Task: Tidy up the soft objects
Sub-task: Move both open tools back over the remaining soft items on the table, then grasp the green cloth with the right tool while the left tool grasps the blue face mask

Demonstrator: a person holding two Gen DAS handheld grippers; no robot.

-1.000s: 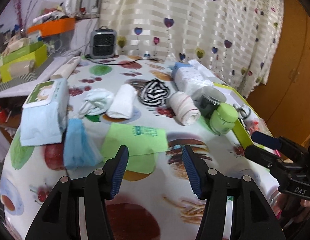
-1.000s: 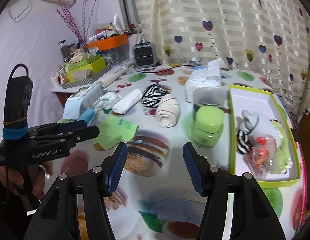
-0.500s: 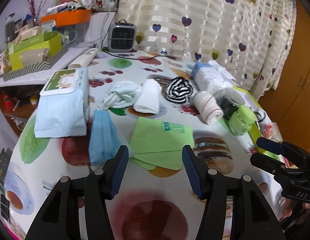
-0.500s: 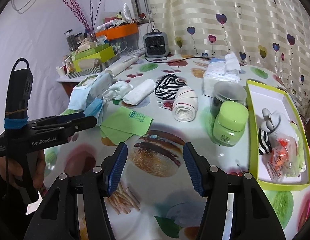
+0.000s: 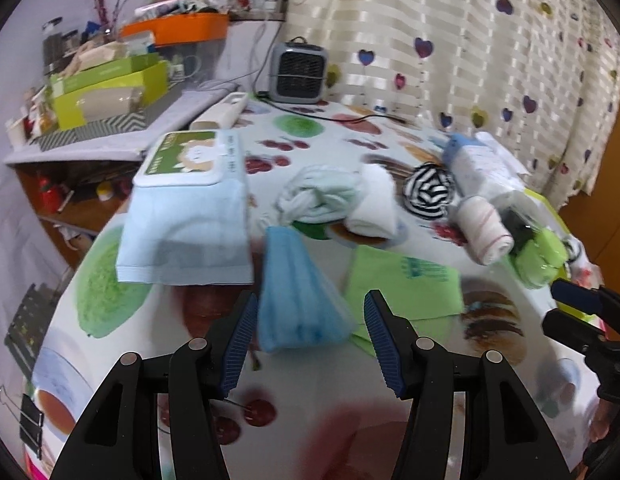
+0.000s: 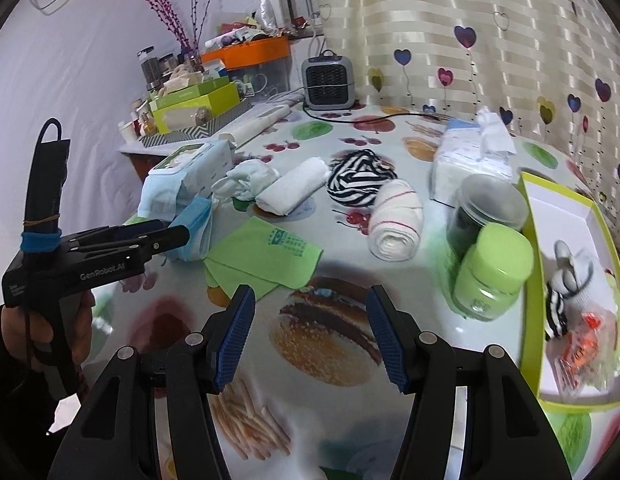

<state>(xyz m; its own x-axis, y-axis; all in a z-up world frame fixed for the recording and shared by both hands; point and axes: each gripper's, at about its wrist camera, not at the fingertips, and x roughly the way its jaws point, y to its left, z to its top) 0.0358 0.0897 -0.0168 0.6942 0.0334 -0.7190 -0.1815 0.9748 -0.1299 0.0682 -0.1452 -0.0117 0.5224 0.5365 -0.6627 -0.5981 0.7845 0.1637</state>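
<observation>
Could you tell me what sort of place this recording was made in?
Most likely a lived-in home room: a table under a food-print cloth, a heart-patterned curtain behind it, and a cluttered side shelf of boxes and jars.

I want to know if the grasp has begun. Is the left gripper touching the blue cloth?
Apart. In the left wrist view, the left gripper is open, and the blue cloth lies between its fingers with tablecloth visible on both sides.

Table (image 6: 389,400) layout — wipes pack (image 5: 186,216) at left, tray (image 6: 527,216) at right; cloths (image 6: 266,260) and rolled towel (image 6: 395,226) between.
</observation>
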